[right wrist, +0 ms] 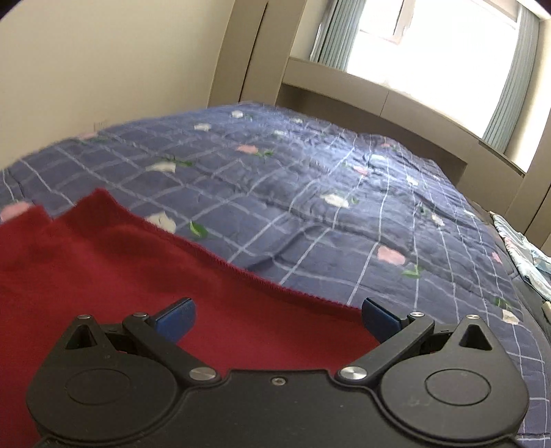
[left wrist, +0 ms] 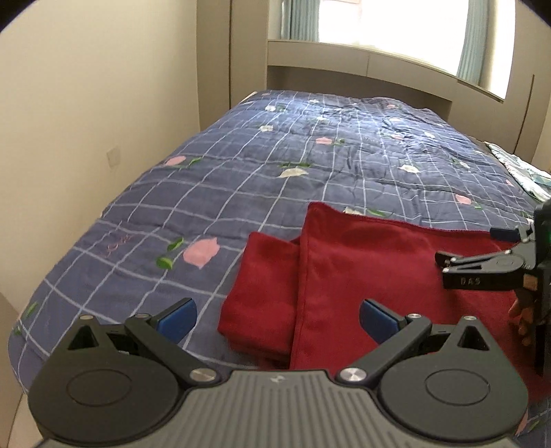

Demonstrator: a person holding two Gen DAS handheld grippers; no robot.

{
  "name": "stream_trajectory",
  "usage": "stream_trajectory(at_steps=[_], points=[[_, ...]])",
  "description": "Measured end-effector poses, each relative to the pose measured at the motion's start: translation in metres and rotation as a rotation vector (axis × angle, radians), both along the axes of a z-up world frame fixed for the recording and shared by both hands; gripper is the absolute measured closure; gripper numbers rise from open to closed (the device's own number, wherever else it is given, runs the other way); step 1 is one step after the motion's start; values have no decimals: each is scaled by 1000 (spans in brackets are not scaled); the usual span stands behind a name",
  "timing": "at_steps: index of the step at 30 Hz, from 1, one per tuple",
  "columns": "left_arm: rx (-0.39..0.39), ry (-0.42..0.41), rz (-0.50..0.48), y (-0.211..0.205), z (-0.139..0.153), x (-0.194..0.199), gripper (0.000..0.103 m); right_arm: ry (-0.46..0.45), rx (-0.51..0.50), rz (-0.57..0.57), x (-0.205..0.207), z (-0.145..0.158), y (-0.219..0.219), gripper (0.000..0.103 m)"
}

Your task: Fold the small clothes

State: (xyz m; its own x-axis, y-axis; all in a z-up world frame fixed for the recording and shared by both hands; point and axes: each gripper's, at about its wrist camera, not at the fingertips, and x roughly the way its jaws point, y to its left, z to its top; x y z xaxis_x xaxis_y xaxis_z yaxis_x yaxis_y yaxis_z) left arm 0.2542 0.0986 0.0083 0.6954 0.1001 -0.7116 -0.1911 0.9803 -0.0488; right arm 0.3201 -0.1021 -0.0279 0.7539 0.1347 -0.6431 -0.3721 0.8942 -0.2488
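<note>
Your left gripper (left wrist: 277,322) hangs with jaws spread wide, gripping nothing, over the near left part of the red garment (left wrist: 361,275). The garment lies partly folded on the blue checked quilt (left wrist: 241,165), at 5 o'clock in the left view. Your right gripper (right wrist: 277,320), at 3 o'clock there, is also wide and empty above the garment's far hem.

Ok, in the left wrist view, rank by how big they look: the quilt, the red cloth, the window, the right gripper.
1. Quilt, most of the frame.
2. Red cloth.
3. Window, cut off by the frame's top edge, so its true extent is unsure.
4. Right gripper, only partly in view at the edge.
</note>
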Motion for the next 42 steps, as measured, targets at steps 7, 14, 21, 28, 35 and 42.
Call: stream_trajectory(at_steps=[7,14,21,28,35,42], points=[[-48,33,70,7,-12,2,0,44,-14,-3,2,-22,2,1],[-164,-11,189,16,-24,-15,0,74,27,-26,3,-21,-4,1],[-244,-155,201,14,-39,-48,0,-12,-22,-53,-16,-17,0,1],[-233,-132,215,12,-47,-55,0,20,3,-75,-68,1,-4,1],[-200,-116,191,2,-52,-56,0,37,76,-112,-108,-1,-10,1],[-184,-85,201,-1,-56,-54,0,26,114,-121,-116,-2,-16,1]])
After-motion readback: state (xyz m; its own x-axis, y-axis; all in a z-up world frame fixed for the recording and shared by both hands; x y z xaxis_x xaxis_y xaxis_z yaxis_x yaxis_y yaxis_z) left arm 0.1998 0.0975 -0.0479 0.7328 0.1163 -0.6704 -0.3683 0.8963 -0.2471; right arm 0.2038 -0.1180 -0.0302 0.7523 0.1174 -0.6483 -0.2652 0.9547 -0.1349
